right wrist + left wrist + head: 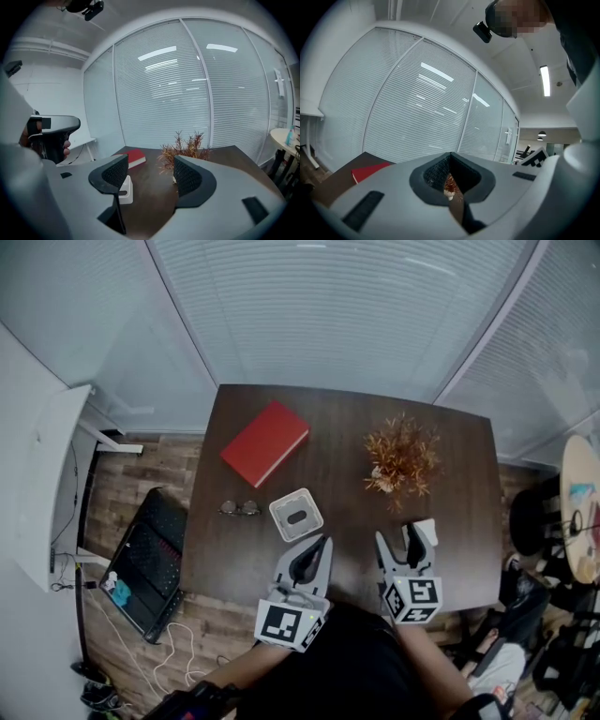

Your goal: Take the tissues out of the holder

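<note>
Left tongs (324, 543) clenched, empty; right tongs (400, 538) released, empty. Both hover over the near tabletop (230, 559) edge. White tissue holder (296, 514) sits at 11 o'clock just beyond the left tongs, slot up, no tissue visibly proud. Judgement: steady the rim with the left, bring the right from 3 o'clock, pinch at the slot, lift straight. Mind the glasses (240, 509) at the holder's 9 o'clock.
</note>
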### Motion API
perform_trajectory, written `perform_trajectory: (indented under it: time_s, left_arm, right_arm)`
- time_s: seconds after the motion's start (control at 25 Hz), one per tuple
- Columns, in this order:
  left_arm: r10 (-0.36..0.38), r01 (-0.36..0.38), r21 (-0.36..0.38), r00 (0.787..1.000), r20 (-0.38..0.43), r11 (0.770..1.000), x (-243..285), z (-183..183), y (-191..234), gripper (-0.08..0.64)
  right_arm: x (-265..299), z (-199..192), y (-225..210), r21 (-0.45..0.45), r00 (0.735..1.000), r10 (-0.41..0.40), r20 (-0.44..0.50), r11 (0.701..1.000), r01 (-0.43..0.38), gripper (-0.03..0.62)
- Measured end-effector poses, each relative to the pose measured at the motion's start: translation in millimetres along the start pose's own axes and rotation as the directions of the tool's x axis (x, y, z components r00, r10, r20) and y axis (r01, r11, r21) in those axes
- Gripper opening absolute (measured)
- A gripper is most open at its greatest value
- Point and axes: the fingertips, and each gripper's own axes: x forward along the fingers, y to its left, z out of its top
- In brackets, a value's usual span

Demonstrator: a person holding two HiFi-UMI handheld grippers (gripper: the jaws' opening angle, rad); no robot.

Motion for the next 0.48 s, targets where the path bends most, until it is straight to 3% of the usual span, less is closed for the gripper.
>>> perform_trajectory:
  time_s: [0.16, 0.2, 0.28, 0.48]
  left_arm:
    - [-0.013, 0.012, 0.020, 1.000, 0.020, 1.000, 2.3, 5.7, 4.1, -0.002]
    - [-0.009, 0.009, 0.018, 1.000, 0.021, 1.000, 3.6, 6.6, 6.5, -0.002]
    - [-0.001, 0.001, 0.020, 1.000, 0.027, 1.000, 6.6, 9.4, 10.4, -0.002]
    - [-0.001, 0.001, 0.018, 0.999, 0.032, 1.000, 12.1, 10.9, 12.8, -0.002]
  right_arm:
    - [1.0, 10.2, 9.5, 0.002, 0.999, 0.003, 0.034, 1.000, -0.003, 0.256]
    - [0.3, 13.6, 10.1, 0.009, 0.999, 0.007, 0.048, 1.000, -0.008, 0.230]
    - [-2.5, 22.2, 10.3, 0.019, 0.996, 0.015, 0.084, 1.000, -0.016, 0.111]
    - [-9.6, 38.8, 14.2, 0.021, 0.991, 0.018, 0.136, 1.000, -0.021, 0.027]
